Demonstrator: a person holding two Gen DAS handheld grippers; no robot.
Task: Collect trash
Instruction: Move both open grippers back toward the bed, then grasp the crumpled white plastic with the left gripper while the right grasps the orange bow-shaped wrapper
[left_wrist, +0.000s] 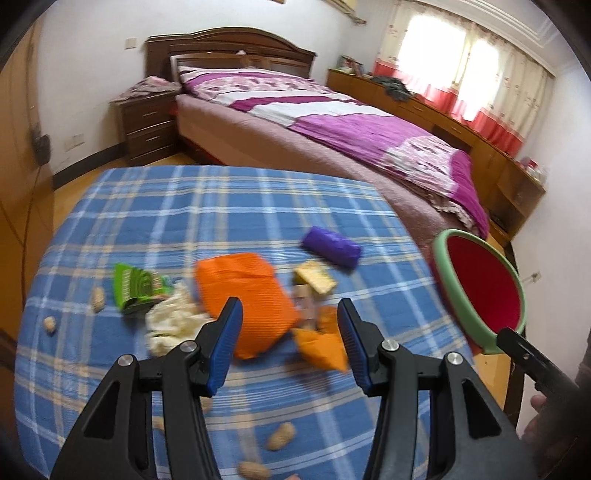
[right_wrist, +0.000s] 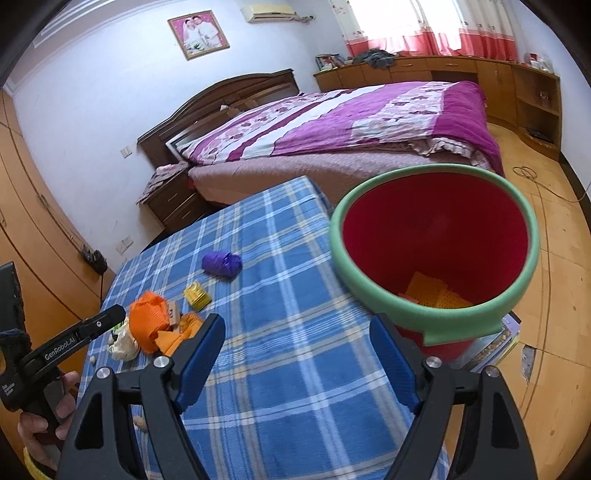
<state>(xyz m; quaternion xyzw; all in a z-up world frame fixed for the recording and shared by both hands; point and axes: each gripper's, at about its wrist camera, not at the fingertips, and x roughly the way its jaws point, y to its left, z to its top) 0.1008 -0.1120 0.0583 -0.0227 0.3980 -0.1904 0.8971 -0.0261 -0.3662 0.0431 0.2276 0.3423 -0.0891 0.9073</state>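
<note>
Trash lies on a table with a blue plaid cloth (left_wrist: 184, 206): an orange bag (left_wrist: 243, 291), a purple roll (left_wrist: 332, 245), a green wrapper (left_wrist: 135, 286), white crumpled paper (left_wrist: 170, 321), a yellow packet (left_wrist: 316, 278) and several peanuts (left_wrist: 281, 435). My left gripper (left_wrist: 290, 306) hovers open over the orange bag, with nothing between its fingers. A red bin with a green rim (right_wrist: 369, 299) stands at the table's right edge, with orange scraps (right_wrist: 439, 295) inside. My right gripper (right_wrist: 297, 321) is open just left of the bin, over bare cloth. I cannot tell if its right finger touches the rim.
Beyond the table stands a bed with a purple quilt (left_wrist: 332, 110), a dark nightstand (left_wrist: 147, 125) to its left and wooden cabinets (right_wrist: 461, 70) under the window. A cable (right_wrist: 546, 188) lies on the wooden floor. Books (right_wrist: 495, 347) lie under the bin.
</note>
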